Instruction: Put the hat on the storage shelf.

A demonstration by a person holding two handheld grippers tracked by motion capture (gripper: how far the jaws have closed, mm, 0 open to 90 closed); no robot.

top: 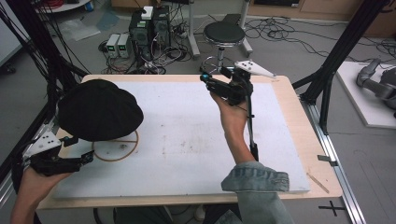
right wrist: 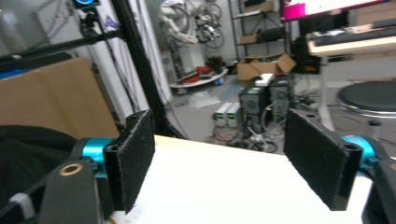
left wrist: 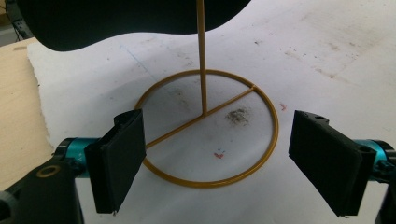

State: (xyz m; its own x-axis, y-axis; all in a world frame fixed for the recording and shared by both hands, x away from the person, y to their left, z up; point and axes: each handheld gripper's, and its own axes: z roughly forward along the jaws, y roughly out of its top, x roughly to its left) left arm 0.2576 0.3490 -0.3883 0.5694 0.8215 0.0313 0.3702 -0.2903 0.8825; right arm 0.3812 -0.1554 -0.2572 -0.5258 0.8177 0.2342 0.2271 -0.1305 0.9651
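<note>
Black hat (top: 99, 109) is sitting on its gold wire stand (top: 115, 150) at about 9 o'clock on the white board (top: 187, 135). Left gripper (top: 88, 157) is hanging released right by the stand's ring, nothing between its pads. Right gripper (top: 204, 79) is up around 12 o'clock, spread wide and empty; no readable writing anywhere.

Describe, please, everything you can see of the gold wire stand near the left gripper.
The stand is thin gold-coloured wire, metal by the look of it. Its base is a flat ring lying on the white sheet, crossed by one straight bar. A single upright rod rises from the middle of that bar and goes up under a black hat, which sits on top and hides the rod's upper end. The left gripper is open, with its jaws on either side of the ring's near edge, not touching it.
</note>
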